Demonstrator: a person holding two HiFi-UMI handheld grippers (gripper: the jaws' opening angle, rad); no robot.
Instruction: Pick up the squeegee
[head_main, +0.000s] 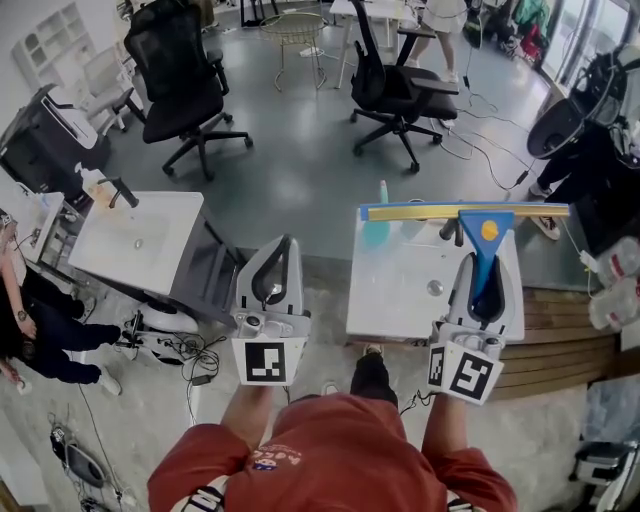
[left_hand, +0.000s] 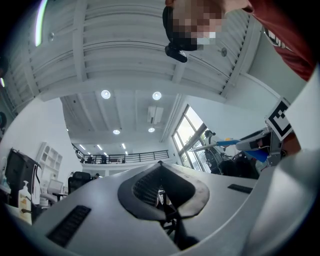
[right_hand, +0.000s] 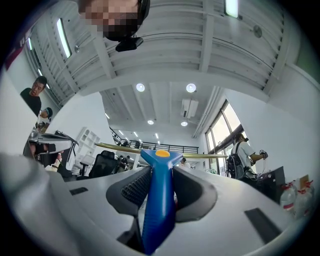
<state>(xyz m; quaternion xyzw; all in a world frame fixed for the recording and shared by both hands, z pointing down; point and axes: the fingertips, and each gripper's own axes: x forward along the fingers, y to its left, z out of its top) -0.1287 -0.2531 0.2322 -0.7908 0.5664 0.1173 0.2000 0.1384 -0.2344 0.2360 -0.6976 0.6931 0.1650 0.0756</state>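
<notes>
Left tongs (head_main: 276, 262) pinched together, empty, off to the side. Right tongs (head_main: 487, 285) clamped on the blue handle of the squeegee (head_main: 486, 232), which looks raised over the white sink worktop (head_main: 400, 295). Best done with a firm mid-handle grip and the long blade level.

The right gripper (head_main: 488, 270) sits at lower right of the frame, its jaws closed on the blue handle of the squeegee (head_main: 482, 218). The squeegee's long yellow-edged blade runs crosswise over the far edge of a white sink (head_main: 400, 285). The left gripper (head_main: 274, 265) is just left of centre, its jaws drawn together, beside a second white sink (head_main: 135, 240) at left. Two black office chairs (head_main: 180, 85) stand on the grey floor in the upper frame. A red-sleeved person fills the bottom edge.
</notes>
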